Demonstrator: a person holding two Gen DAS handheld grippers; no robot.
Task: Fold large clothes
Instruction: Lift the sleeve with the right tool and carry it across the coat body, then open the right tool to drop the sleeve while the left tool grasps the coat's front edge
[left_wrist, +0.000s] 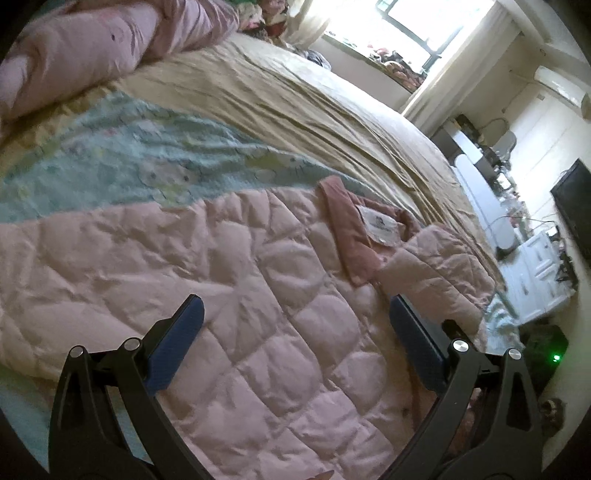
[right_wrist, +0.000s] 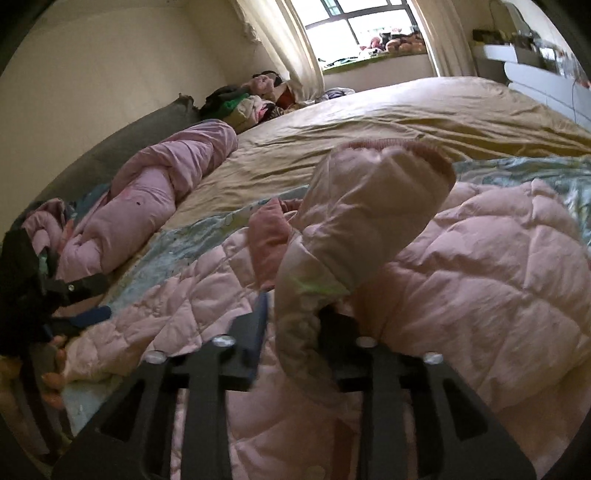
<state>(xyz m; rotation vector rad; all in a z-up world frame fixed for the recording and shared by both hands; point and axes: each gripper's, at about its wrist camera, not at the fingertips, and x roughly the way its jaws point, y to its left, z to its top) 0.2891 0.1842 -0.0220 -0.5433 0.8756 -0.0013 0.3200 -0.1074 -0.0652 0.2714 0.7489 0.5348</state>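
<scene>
Bed: pink jacket, white label text seemingly illegible.

Between the left gripper's blue-padded black fingers lies a pale pink quilted jacket with a darker pink collar; beyond it a light blue, perhaps cartoon-printed, sheet, then a tan bedspread

I saw a bed under a tan sheet, a pale blue quilt across its near part. Daylight came through a window at the far end, white curtains on both sides. The left wall was plain cream. On the right stood white drawers and a dark screen.
</scene>
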